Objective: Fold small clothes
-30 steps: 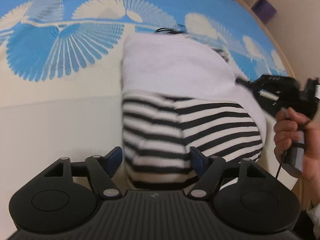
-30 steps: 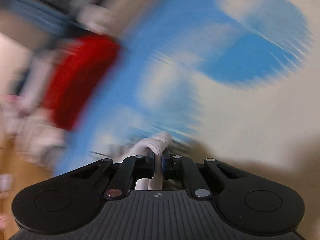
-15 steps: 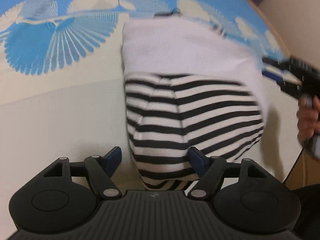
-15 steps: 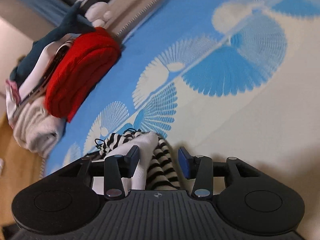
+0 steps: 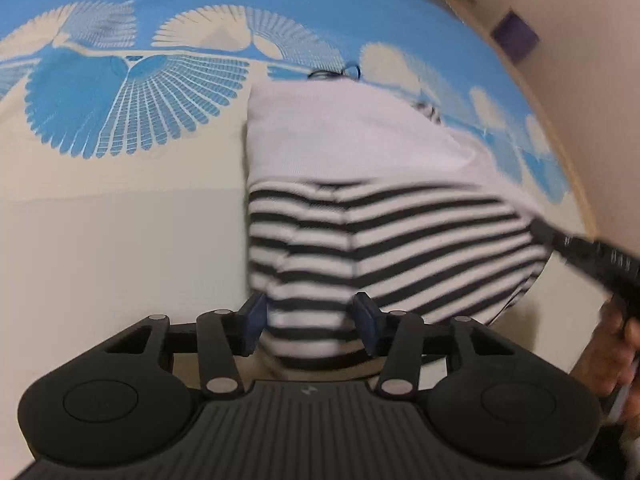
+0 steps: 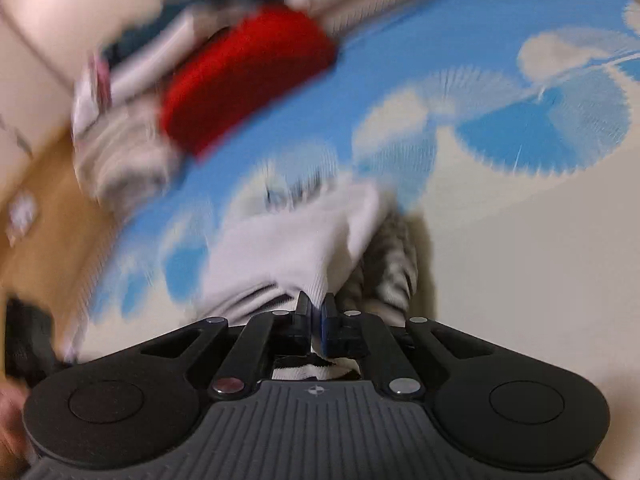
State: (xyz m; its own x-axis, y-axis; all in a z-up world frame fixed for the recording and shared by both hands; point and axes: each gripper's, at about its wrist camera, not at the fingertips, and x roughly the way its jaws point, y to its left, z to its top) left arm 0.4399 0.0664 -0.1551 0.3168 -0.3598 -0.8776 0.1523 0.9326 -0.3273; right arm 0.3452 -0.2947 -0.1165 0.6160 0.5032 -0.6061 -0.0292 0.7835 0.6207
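A: Where is the garment?

B: The striped garment (image 5: 384,248), black and white bands below and a plain white part above, lies on the bedspread (image 5: 120,208) in the centre of the left wrist view, its near hem running down to the bottom middle of the frame. The bedspread is cream near the camera and blue with white fan shapes toward the top.

A: And the left tool?

B: The left tool (image 5: 310,324) sits at the bottom centre, its blue pads (image 5: 253,318) standing apart on either side of the near striped hem. The jaws have just been closing in, with the cloth between them, but I cannot see them pinching it.

A: The right one?

B: In the right wrist view the right tool (image 6: 314,312) is at the lower centre with its jaws drawn together, clamped on a white fold of the same garment (image 6: 304,240), which rises from the pads toward the middle of the frame. That view is blurred. In the left wrist view the right tool shows as a dark streak at the right edge, touching the garment's right side, with a hand (image 5: 608,356) below it.

A: Anything else?

B: A red cloth (image 6: 244,80) and a pale pile of clothes (image 6: 120,152) lie in the upper left of the right wrist view.
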